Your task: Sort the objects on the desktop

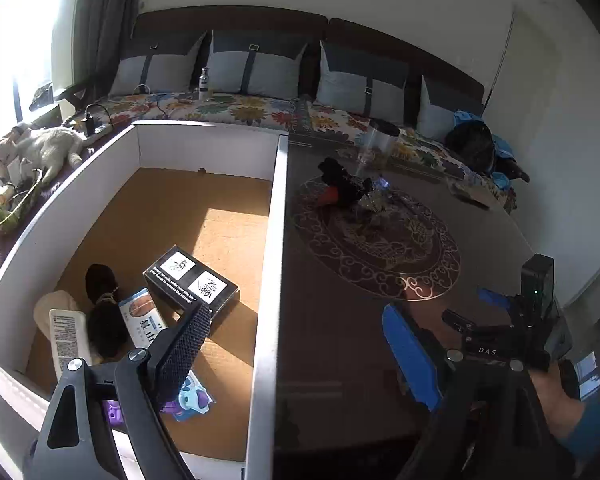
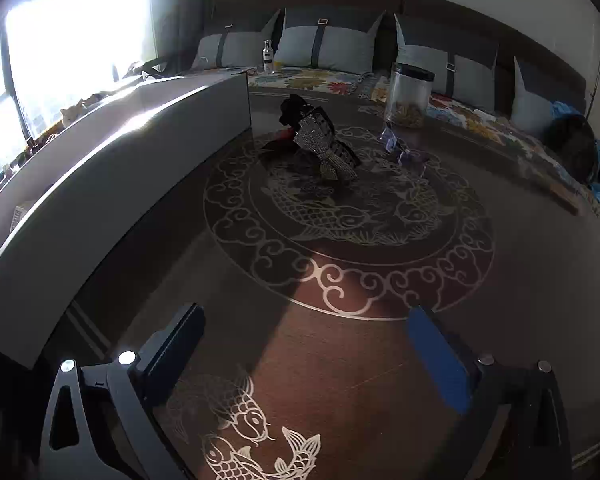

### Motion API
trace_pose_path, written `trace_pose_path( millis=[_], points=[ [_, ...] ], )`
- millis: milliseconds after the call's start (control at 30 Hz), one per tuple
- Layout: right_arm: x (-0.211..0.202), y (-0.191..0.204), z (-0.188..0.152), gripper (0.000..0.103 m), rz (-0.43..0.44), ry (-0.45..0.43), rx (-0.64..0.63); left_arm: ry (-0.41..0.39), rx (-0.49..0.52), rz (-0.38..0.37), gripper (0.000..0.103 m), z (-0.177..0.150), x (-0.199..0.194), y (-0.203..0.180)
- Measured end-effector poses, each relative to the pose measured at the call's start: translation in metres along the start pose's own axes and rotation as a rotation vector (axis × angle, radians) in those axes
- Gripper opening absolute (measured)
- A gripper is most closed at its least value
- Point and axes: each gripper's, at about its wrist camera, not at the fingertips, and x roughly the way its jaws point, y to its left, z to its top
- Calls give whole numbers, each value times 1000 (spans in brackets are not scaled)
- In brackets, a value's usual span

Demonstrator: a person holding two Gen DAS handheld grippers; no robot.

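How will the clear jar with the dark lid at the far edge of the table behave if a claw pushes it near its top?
The jar stands tall and upright, so a high push may tip it. Its filling sits only at the bottom, which probably steadies it somewhat. The smooth clear wall could slip between the pads.

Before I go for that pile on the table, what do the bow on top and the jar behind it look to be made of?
Bow: seemingly fabric covered in small rhinestones or sequins, given its grainy silver sparkle; it could be glitter mesh.
Jar: clear and glossy with a dark lid, either plastic or glass; brownish contents show through the wall.
Table: dark and glossy, with pale fish and cloud patterns.
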Motion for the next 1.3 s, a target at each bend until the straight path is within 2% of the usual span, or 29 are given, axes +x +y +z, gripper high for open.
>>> trace_pose_path(
  millis=[67,133,267,367,500,600,700,900,1033,1300],
  points=[
    [2,-40,-18,101,-56,24,61,42,39,-72,98,-7,18,-38],
    [2,-67,-30,101,-90,16,110,87,89,-103,99,-19,44,-71],
    [-3,-89,-40,101,-117,2,152,167,189,-32,99,-44,110,-112],
    [2,-89,-35,101,-125,5,139,211,199,39,99,-52,152,-120],
    [12,-87,-36,101,-130,32,112,229,174,81,99,-44,185,-123],
    [16,-86,-38,101,-130,46,91,239,197,117,99,-38,203,-127],
    [20,-86,-38,101,-137,50,81,236,198,108,100,-31,213,-126],
    [25,-95,-37,101,-119,72,140,216,201,104,103,-19,227,-126],
    [26,-98,-37,102,-104,76,157,188,197,100,103,-19,228,-124],
    [27,-97,-37,103,-106,75,156,187,202,90,103,-17,230,-125]
  ],
)
